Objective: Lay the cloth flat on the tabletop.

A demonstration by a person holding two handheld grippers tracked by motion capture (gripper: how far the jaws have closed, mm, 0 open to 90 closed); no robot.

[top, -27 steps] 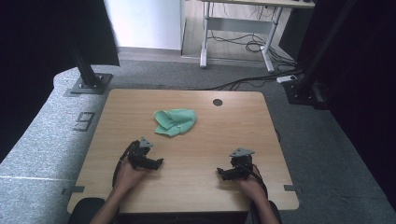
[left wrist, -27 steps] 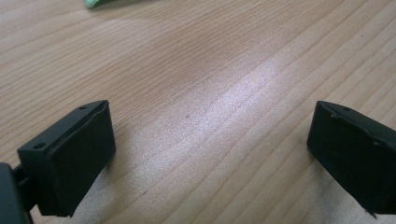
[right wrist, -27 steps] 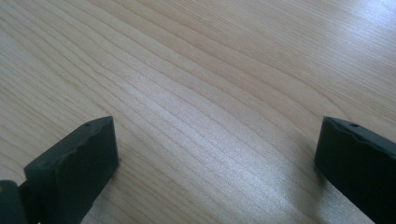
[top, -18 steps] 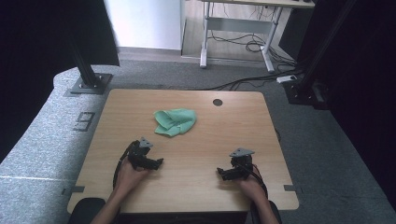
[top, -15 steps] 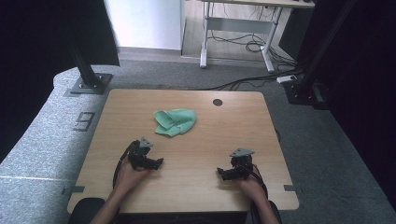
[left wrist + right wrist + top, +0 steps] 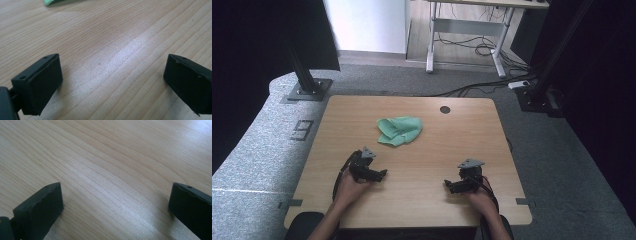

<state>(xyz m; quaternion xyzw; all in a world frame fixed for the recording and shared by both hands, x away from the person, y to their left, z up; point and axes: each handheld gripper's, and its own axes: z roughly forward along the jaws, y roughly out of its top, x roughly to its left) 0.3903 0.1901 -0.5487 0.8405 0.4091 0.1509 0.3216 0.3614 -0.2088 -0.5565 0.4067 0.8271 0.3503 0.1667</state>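
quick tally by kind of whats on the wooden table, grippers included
green cloth: 1
grippers: 2, the left gripper and the right gripper, both open with nothing between the jaws
total: 3

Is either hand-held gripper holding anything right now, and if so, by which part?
Nothing is held. The left hand-held gripper and right hand-held gripper both have open jaws with only bare table between them. The green cloth lies apart, untouched.
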